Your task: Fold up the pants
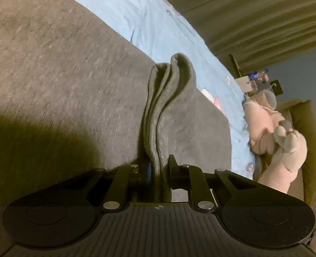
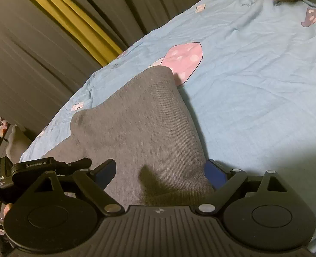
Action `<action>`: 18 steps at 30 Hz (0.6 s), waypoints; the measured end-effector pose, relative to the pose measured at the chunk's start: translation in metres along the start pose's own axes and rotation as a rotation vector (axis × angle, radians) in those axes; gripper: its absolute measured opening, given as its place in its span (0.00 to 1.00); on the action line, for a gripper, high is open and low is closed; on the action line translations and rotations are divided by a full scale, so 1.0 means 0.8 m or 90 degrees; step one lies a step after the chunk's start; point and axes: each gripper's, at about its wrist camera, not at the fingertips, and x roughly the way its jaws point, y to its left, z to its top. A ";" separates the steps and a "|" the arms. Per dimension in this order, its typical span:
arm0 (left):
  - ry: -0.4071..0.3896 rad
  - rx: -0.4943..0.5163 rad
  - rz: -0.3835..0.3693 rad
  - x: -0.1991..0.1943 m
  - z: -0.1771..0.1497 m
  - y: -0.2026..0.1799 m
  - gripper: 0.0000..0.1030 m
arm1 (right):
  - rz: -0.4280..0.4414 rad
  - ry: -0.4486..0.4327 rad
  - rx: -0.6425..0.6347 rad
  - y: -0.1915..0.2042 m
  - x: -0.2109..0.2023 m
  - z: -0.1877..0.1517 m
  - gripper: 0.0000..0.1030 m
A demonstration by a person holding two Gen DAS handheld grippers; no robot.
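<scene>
A bunched edge of the grey pants (image 1: 164, 107) is pinched tightly by the left gripper (image 1: 159, 167), ready for lifting into a fold; the right gripper (image 2: 160, 171) is held wide open astride the near cloth, nothing gripped.

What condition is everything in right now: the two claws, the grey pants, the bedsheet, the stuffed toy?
Left claw: shut, pinching a bunched fold of the pants.
Right claw: open wide, straddling the pants without gripping.
Grey pants: spread on the bed, one edge gathered into upright pleats.
Blue bedsheet: lying flat, slightly wrinkled.
Stuffed toy: lying at the bed's edge.
</scene>
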 end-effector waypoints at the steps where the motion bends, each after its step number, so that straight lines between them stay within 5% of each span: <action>1: -0.004 -0.009 -0.003 -0.003 0.000 0.001 0.15 | 0.003 -0.002 0.000 0.000 -0.001 -0.001 0.88; 10: -0.070 0.024 -0.030 -0.062 0.003 -0.024 0.14 | 0.029 -0.018 -0.068 0.019 -0.012 -0.006 0.91; 15: -0.129 -0.010 -0.006 -0.108 0.018 0.004 0.14 | 0.032 0.007 -0.082 0.024 -0.005 -0.006 0.92; 18: -0.112 -0.030 0.028 -0.122 0.026 0.029 0.15 | 0.036 0.008 -0.077 0.023 -0.006 -0.006 0.92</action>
